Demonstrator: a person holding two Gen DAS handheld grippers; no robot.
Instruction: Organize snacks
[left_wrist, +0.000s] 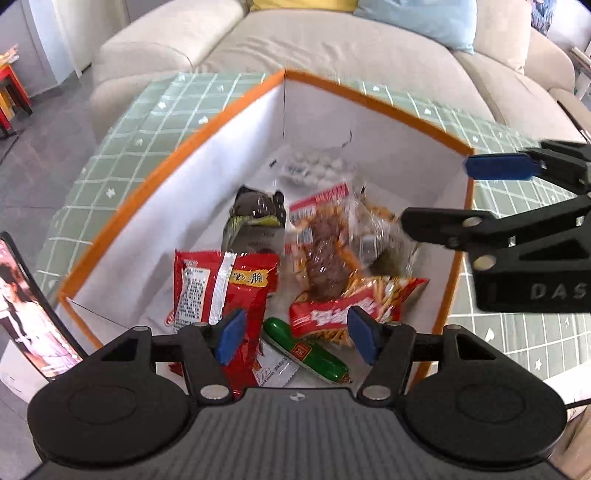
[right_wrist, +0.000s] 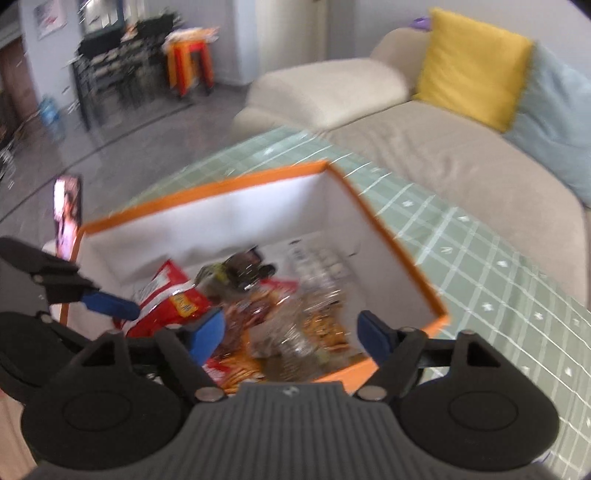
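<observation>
An orange-rimmed box (left_wrist: 207, 122) with white inner walls stands on the green checked tablecloth and holds several snacks. Inside lie a red foil packet (left_wrist: 218, 288), a green sausage (left_wrist: 306, 350), a red bag of snack sticks (left_wrist: 354, 310), a clear bag with brown pieces (left_wrist: 325, 251), a grey-black packet (left_wrist: 255, 218) and a clear pack of white sweets (left_wrist: 314, 166). My left gripper (left_wrist: 295, 334) is open and empty above the box's near edge. My right gripper (right_wrist: 291, 332) is open and empty above the box (right_wrist: 207, 188); it also shows in the left wrist view (left_wrist: 439, 192) over the right wall.
A phone (left_wrist: 26, 306) showing a picture stands left of the box. The tablecloth (left_wrist: 517, 332) extends right of the box. A beige sofa (left_wrist: 332, 40) with yellow (right_wrist: 469, 66) and blue (right_wrist: 554, 122) cushions lies behind the table. Red stools (right_wrist: 188, 62) stand far off.
</observation>
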